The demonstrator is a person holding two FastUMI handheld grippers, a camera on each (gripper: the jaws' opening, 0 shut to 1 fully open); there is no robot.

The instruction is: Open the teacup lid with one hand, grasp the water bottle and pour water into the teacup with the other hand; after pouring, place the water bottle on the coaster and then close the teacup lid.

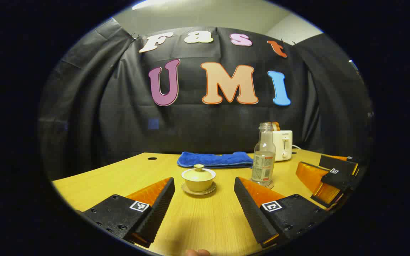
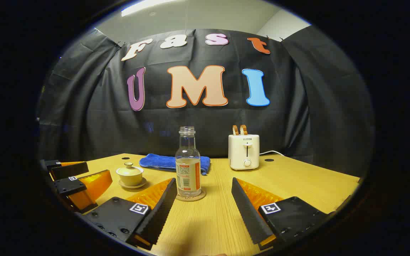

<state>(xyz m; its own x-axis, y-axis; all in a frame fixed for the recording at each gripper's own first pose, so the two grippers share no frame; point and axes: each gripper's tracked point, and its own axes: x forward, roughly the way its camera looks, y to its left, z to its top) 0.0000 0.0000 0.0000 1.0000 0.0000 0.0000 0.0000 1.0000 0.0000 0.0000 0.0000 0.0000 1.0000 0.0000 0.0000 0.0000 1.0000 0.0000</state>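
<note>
Teacup (image 1: 198,182) lid (image 1: 198,172) on, untouched; left gripper (image 1: 203,204) spread wide, lined up; go in level, pinch the knob, lift straight; right gripper (image 2: 204,205) spread, facing bottle (image 2: 188,163).

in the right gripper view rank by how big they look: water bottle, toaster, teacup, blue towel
1. water bottle, though it stands nearest the camera
2. blue towel and toaster look alike, and the bottle hides part of the towel, so no ranking
3. teacup, smallest

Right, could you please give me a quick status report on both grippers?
Left gripper open, facing lidded teacup. Right gripper open, facing water bottle on coaster. Nothing between fingers and targets.
</note>
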